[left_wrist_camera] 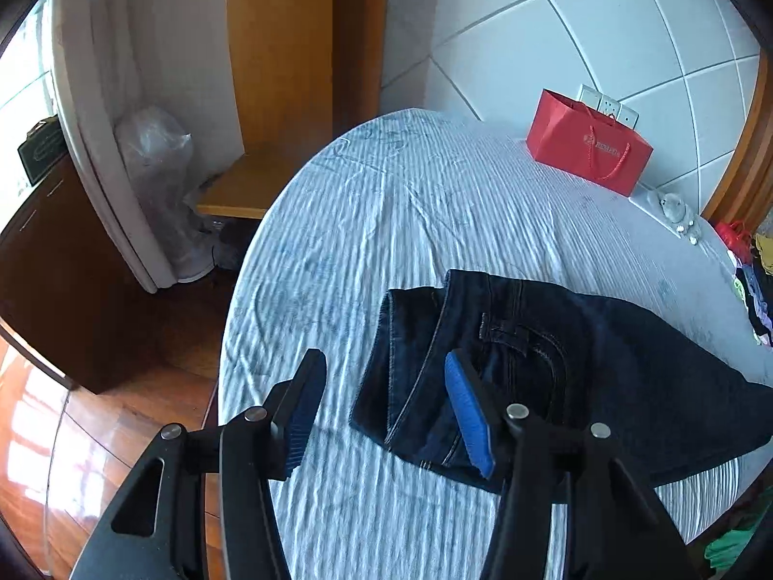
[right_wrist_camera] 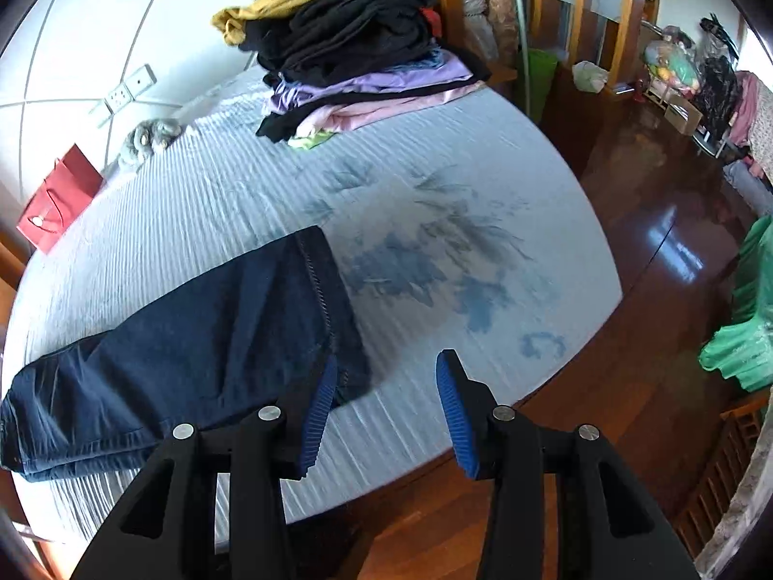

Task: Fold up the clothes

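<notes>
Dark blue jeans [left_wrist_camera: 555, 367] lie folded on the pale blue striped bed [left_wrist_camera: 386, 222], their waistband and pocket end showing in the left wrist view. My left gripper [left_wrist_camera: 386, 372] hangs open above that end, with nothing pinched between its blue pads [left_wrist_camera: 471, 420]. In the right wrist view the same jeans [right_wrist_camera: 193, 338] stretch to the left, their hemmed end near the bed's front edge. My right gripper [right_wrist_camera: 384, 369] stands open just right of that hem, over bare sheet [right_wrist_camera: 435, 251], holding nothing.
A stack of folded clothes [right_wrist_camera: 357, 58] sits at the far side of the bed. A red paper bag [left_wrist_camera: 587, 142] stands by the white padded headboard [left_wrist_camera: 604, 24]. Glossy wooden floor [right_wrist_camera: 652, 222] surrounds the bed; a green garment [right_wrist_camera: 744, 333] lies at the right.
</notes>
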Tool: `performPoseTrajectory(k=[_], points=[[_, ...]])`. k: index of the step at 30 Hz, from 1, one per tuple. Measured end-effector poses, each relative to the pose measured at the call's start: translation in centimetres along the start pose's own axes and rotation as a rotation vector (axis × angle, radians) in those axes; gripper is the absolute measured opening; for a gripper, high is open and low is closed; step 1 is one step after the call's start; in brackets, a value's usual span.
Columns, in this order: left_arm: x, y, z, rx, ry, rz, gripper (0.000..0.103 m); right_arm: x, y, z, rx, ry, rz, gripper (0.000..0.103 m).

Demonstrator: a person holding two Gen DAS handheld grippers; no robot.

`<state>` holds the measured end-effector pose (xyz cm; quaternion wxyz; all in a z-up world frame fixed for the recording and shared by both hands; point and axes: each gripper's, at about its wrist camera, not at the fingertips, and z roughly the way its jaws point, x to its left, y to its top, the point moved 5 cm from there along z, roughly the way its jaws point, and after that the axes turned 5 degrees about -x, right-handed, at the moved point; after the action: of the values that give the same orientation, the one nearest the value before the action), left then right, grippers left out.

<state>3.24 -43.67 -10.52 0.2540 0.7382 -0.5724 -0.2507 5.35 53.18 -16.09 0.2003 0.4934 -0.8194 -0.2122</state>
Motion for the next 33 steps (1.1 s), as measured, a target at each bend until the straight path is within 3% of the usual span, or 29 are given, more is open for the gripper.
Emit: performPoseTrajectory(k=[3, 6, 8, 11, 13, 15, 17, 18, 19, 22, 25, 28, 30, 33], points=[[-1.4, 0.1, 2.6, 0.047, -0.027, 0.011, 0.052, 1.1, 0.6, 1.2, 0.036, 0.012, -0.001, 0.044], [-2.1, -0.9, 5.1, 0.125, -0.045, 0.018, 0.053, 1.7, 1.0, 2.1, 0.082, 0.048, 0.023, 0.053], [-2.5, -1.7, 6.5, 0.184, -0.069, 0.014, 0.053, 2.2, 1.1, 2.8, 0.116, 0.072, 0.012, 0.054], [-3.2, -2.5, 7.5, 0.211, -0.101, -0.002, 0.057, 3.0, 1.4, 3.6, 0.147, 0.09, 0.005, 0.058], [-3.5, -3.1, 8.0, 0.238, -0.07, 0.02, 0.057, 3.1, 1.6, 4.3, 0.164, 0.09, 0.012, 0.062], [-3.7, -3.7, 8.6, 0.266, -0.006, 0.04, 0.048, 3.1, 1.4, 5.2, 0.185, 0.108, 0.041, 0.063], [-4.1, -3.6, 8.5, 0.265, 0.033, 0.031, 0.024, 3.6, 0.7, 6.2, 0.236, 0.084, 0.008, 0.051], [-4.4, -3.3, 8.2, 0.254, 0.056, 0.036, 0.02, 4.0, 0.4, 6.7, 0.267, 0.062, -0.023, 0.016], [-4.7, -3.1, 8.0, 0.243, 0.079, 0.04, 0.013, 4.5, 0.3, 6.7, 0.277, 0.03, -0.066, 0.015], [-5.3, -1.6, 7.0, 0.199, 0.115, 0.062, 0.012, 6.8, 2.9, 3.9, 0.152, -0.033, -0.198, 0.014], [-4.7, -0.3, 6.0, 0.17, 0.093, 0.033, 0.012, 9.5, 7.3, -2.0, -0.105, 0.043, -0.253, 0.014], [-4.4, -1.5, 6.3, 0.205, 0.089, 0.06, 0.012, 9.4, 7.6, -4.4, -0.157, 0.075, -0.233, 0.015], [-4.3, -3.3, 7.1, 0.238, 0.104, 0.085, 0.014, 7.3, 4.7, -2.2, -0.05, 0.035, -0.211, 0.016], [-4.4, -5.3, 7.9, 0.252, 0.117, 0.101, 0.024, 3.4, -0.8, 2.7, 0.184, -0.07, -0.166, 0.03]])
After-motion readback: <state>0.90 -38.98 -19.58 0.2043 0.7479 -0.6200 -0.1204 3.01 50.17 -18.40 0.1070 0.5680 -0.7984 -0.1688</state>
